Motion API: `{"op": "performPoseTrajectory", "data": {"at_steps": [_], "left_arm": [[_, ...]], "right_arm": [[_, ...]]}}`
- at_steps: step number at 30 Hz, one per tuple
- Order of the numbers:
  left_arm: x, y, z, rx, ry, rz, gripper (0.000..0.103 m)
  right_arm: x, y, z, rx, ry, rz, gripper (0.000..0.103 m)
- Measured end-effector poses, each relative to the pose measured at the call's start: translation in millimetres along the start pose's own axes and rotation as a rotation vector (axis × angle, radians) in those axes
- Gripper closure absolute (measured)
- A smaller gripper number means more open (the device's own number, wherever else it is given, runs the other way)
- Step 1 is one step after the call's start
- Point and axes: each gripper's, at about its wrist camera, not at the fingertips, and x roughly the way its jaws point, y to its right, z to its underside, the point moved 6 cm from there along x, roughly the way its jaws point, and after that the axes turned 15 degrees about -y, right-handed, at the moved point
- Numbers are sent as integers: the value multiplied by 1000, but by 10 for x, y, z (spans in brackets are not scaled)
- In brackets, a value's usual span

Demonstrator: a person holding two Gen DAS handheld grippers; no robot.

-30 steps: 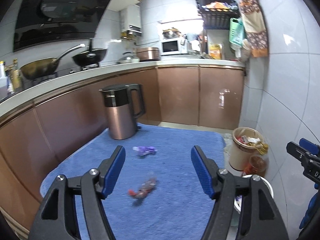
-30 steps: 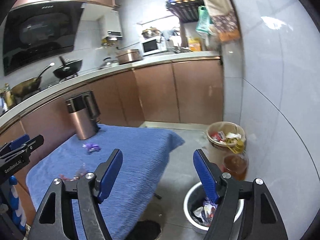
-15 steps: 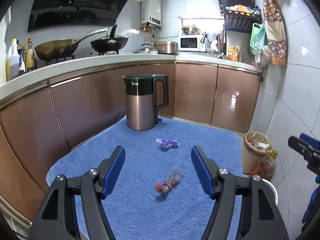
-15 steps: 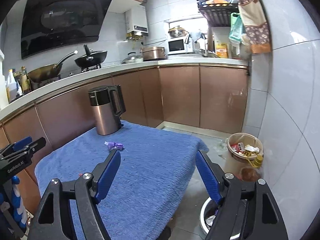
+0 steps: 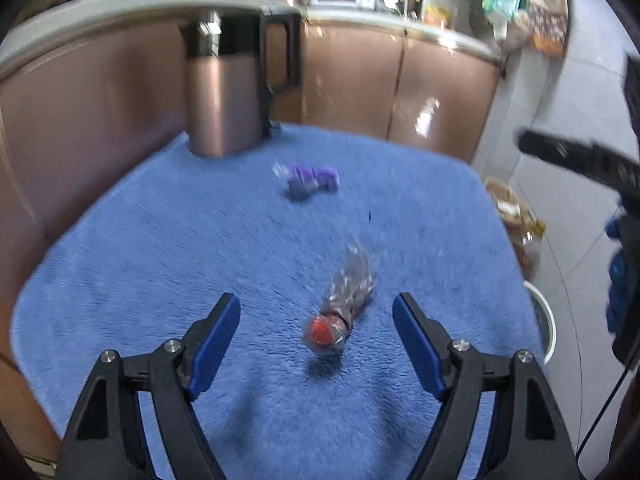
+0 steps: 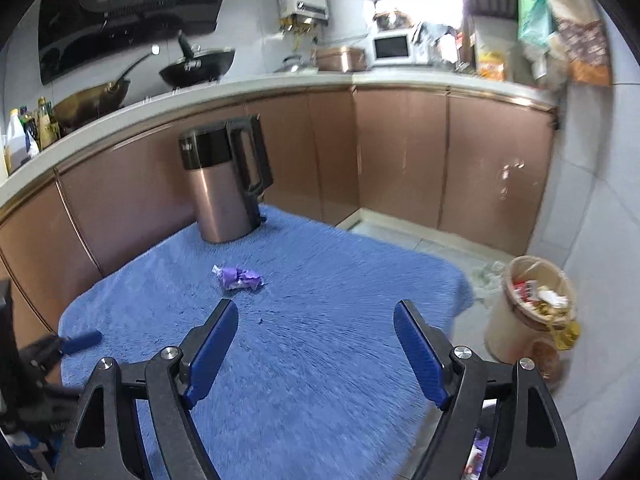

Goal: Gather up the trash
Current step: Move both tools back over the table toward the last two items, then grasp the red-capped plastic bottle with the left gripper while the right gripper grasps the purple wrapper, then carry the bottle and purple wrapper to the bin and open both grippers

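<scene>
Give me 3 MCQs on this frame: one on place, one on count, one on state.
1. Where does the kettle stand?
A. on the blue cloth
B. on the counter
C. on the floor

2. How many pieces of trash lie on the cloth in the left wrist view?
A. one
B. two
C. four

3. How does the left gripper stand?
A. shut on the purple wrapper
B. shut and empty
C. open, jaws either side of the clear wrapper

Key:
1 A, its base sits at the cloth's far edge.
2 B, the purple wrapper and the clear wrapper with a red end.
3 C, the jaws have just been opening, with gaps to the wrapper on both sides.
</scene>
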Motion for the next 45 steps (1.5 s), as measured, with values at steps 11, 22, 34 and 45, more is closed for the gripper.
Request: {"op": "performPoseTrajectory", "data": {"at_steps": [11,22,34,45], "left_arm": [[570,14,-6,30,-121,115,60],[359,-300,-40,-66,-89,64,82],[209,-388,20,-69,-77,-20,82],[196,-529,108,-83,-83,-123,82]], "right_arm": [[1364,-709,-576,-229,-147,-153,25],[2225,-1068,-628,-338,-268,-176,37],[1991,-969,-550,-315,-240,-207,54],[1625,-951,-498,-281,-184,-266,56]]}}
